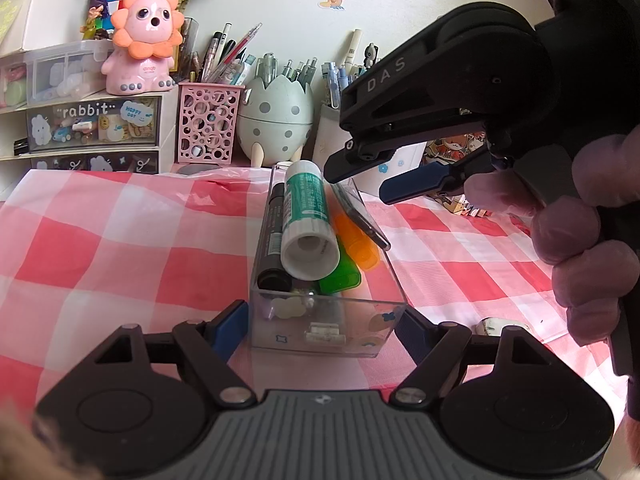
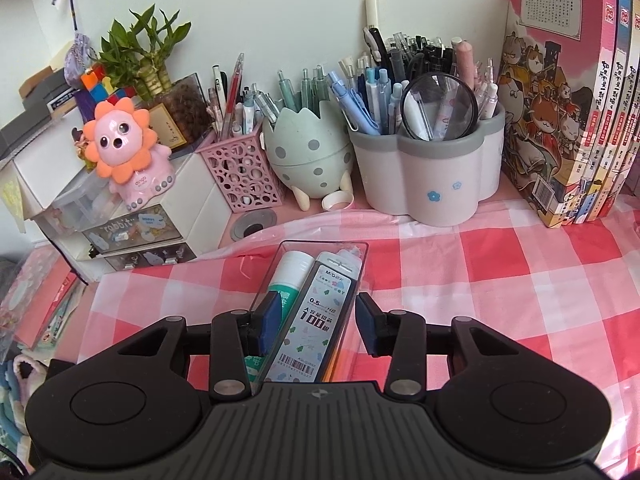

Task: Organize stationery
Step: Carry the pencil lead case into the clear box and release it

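Observation:
A clear plastic box [image 1: 320, 330] stands on the red-checked cloth. It holds a green-and-white glue stick [image 1: 306, 216], a black marker [image 1: 274, 240], a green highlighter [image 1: 340, 276], an orange highlighter [image 1: 356, 240] and a flat pencil-lead case [image 1: 360, 216]. My left gripper [image 1: 322, 328] is open, with its fingers on either side of the box's near end. My right gripper [image 2: 316, 324] hovers over the box, open, above the lead case [image 2: 316, 320] and the glue stick [image 2: 290, 270]. In the left wrist view the right gripper [image 1: 360, 184] is above the box's far end.
Along the back wall stand a pink mesh pen holder [image 2: 242, 170], an egg-shaped holder [image 2: 308, 152], a white flower-shaped holder [image 2: 432, 172], a drawer unit [image 2: 136, 232] with a pink lion figure [image 2: 124, 148], and books [image 2: 568, 112] at right. A small white object [image 1: 500, 325] lies on the cloth.

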Motion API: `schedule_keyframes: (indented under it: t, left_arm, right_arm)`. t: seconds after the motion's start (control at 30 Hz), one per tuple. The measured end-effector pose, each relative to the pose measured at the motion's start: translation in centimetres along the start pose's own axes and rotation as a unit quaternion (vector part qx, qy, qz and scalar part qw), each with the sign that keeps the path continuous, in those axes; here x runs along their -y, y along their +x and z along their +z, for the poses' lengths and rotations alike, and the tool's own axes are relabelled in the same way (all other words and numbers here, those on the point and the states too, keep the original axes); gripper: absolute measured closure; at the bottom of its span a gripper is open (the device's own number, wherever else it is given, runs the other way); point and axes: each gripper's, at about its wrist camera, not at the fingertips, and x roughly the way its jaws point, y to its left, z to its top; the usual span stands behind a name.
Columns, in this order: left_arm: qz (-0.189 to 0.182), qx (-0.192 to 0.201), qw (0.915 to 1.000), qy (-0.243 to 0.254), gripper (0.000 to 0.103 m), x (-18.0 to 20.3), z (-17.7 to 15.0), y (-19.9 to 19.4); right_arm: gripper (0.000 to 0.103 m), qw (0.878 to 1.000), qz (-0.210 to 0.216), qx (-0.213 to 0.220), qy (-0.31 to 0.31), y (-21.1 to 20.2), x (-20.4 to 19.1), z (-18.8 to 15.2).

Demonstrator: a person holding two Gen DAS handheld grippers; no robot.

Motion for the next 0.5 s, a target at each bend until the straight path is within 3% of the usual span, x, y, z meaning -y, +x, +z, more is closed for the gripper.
schedule_keyframes:
  t: [0.5]
  left_arm:
    - [0.000, 0.000, 1.0000, 0.000, 0.051, 0.0, 0.0, 0.0]
  right_arm:
    - [0.040, 1.000, -0.022, 0.009, -0.001, -2.0, 2.8, -0.5]
